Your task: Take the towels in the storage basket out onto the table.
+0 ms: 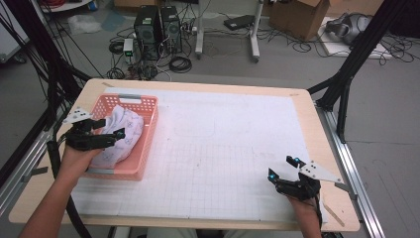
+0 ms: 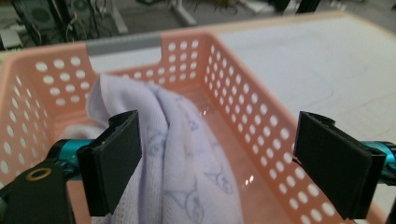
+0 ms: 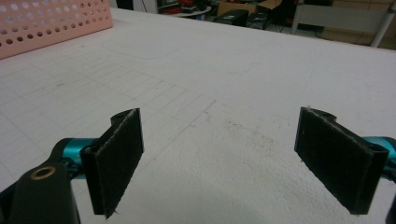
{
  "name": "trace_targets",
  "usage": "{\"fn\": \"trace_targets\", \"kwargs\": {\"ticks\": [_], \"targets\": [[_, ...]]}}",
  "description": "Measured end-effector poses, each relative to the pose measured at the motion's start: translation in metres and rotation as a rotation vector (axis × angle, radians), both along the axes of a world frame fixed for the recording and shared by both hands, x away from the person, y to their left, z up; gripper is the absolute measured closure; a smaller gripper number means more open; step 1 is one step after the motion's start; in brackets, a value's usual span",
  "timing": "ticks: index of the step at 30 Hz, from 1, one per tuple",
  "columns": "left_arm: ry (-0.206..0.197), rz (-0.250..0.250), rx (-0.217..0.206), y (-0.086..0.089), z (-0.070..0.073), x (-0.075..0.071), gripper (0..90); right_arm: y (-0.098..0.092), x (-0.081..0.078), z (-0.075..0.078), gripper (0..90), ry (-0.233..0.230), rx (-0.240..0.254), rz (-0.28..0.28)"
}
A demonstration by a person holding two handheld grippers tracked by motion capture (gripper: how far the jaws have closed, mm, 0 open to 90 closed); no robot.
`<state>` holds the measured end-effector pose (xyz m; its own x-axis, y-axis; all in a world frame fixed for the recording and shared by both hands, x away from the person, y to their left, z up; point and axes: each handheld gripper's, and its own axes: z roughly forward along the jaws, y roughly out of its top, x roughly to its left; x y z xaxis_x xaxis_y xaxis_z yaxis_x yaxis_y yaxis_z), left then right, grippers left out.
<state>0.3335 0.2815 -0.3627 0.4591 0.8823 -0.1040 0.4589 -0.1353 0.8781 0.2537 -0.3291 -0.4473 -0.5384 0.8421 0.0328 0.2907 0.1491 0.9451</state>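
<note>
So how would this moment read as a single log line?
left gripper: open over white printed cloth in pink perforated plastic basket | right gripper: open, over bare white mat

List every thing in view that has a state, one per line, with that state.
left gripper: open, fingers either side of the towel
right gripper: open, holding nothing, over the bare mat
towel: crumpled, lying in the basket
basket: upright on the table, holding the towel
</note>
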Motion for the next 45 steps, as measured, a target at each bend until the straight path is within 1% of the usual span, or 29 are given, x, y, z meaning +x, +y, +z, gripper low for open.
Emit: {"fn": "trace_targets", "kwargs": {"ticks": [2,3,4,6,7,9,11,12,14,16,17,18,19,21,23,25,27,28,29,31,33,35,36,37,38,39,40,42,45], "targets": [[0.049,-0.002,0.029,-0.001,-0.003,0.006,15.8,0.000,0.000,0.000,14.3,0.000,0.000,-0.002],[0.070,-0.006,0.030,-0.002,-0.004,0.008,17.3,-0.001,0.000,0.000,14.3,-0.008,-0.005,-0.004],[0.087,-0.009,0.041,-0.002,-0.004,0.011,17.3,-0.001,0.000,0.000,14.3,-0.008,-0.005,-0.004],[0.121,-0.004,0.086,-0.003,-0.006,0.016,18.3,-0.001,0.000,0.000,14.3,-0.008,-0.004,-0.005],[0.139,0.007,0.101,-0.004,-0.007,0.019,18.3,-0.001,0.000,0.000,14.3,-0.005,-0.001,-0.005],[0.183,0.019,0.116,-0.003,-0.010,0.025,18.3,-0.001,0.000,0.000,14.3,-0.003,0.007,-0.006],[0.228,0.042,0.151,-0.002,-0.015,0.031,18.6,-0.001,0.000,0.000,14.3,-0.004,0.009,-0.004],[0.244,0.059,0.159,-0.002,-0.016,0.033,20.3,-0.001,0.001,0.000,14.3,-0.005,0.007,-0.004],[0.292,0.081,0.168,-0.001,-0.019,0.037,23.2,-0.001,0.000,0.000,14.3,-0.003,0.008,-0.004],[0.318,0.083,0.185,-0.002,-0.021,0.040,22.7,-0.001,0.001,0.000,14.3,-0.004,0.007,-0.001],[0.322,0.081,0.203,-0.003,-0.023,0.041,22.5,-0.001,0.001,0.000,14.3,-0.002,0.009,-0.001],[0.346,0.084,0.208,-0.003,-0.026,0.043,21.9,-0.001,0.001,0.000,14.3,-0.004,0.008,-0.002],[0.359,0.089,0.207,-0.003,-0.027,0.045,20.6,-0.001,0.001,0.000,14.3,-0.002,0.010,-0.001],[0.365,0.098,0.215,-0.003,-0.029,0.047,19.8,-0.001,0.001,0.000,14.3,-0.004,0.008,-0.002],[0.374,0.111,0.234,-0.004,-0.031,0.048,20.1,-0.001,0.000,0.000,14.3,-0.003,0.008,-0.003],[0.395,0.117,0.240,-0.004,-0.033,0.050,20.1,-0.001,0.000,0.000,14.3,-0.004,0.009,-0.003],[0.428,0.129,0.235,-0.004,-0.036,0.052,19.5,-0.001,0.000,0.000,14.3,-0.004,0.010,-0.005],[0.459,0.140,0.227,-0.005,-0.040,0.055,19.2,-0.001,0.000,0.000,14.3,-0.008,0.005,-0.005],[0.459,0.140,0.227,-0.005,-0.040,0.055,19.2,-0.001,0.000,0.000,14.3,-0.008,0.005,-0.005],[0.472,0.130,0.226,-0.008,-0.045,0.057,18.9,0.000,0.000,0.000,14.4,-0.007,-0.008,-0.003],[0.478,0.130,0.212,-0.010,-0.049,0.059,16.2,0.001,0.000,0.000,14.5,0.003,-0.012,-0.005],[0.477,0.123,0.214,-0.011,-0.051,0.059,13.9,0.001,0.001,0.000,14.5,-0.001,-0.012,-0.007],[0.477,0.123,0.217,-0.012,-0.052,0.059,10.5,0.000,0.000,0.000,14.5,-0.005,-0.013,-0.009],[0.480,0.122,0.238,-0.015,-0.055,0.058,10.5,0.000,0.000,0.000,14.5,-0.005,-0.013,-0.009],[0.480,0.118,0.269,-0.020,-0.058,0.057,4.0,0.001,0.000,0.000,14.5,-0.001,-0.013,-0.008],[0.476,0.112,0.307,-0.024,-0.060,0.057,1.9,0.001,0.000,0.000,14.5,0.000,-0.012,-0.008],[0.474,0.110,0.330,-0.027,-0.061,0.058,1.8,0.001,0.001,0.000,14.6,-0.004,-0.015,-0.011],[0.479,0.121,0.324,-0.026,-0.062,0.059,3.0,0.002,0.001,0.000,14.8,0.007,-0.017,-0.020],[0.484,0.138,0.340,-0.026,-0.061,0.060,8.8,0.003,0.002,0.000,15.3,0.018,-0.026,-0.018]]}}
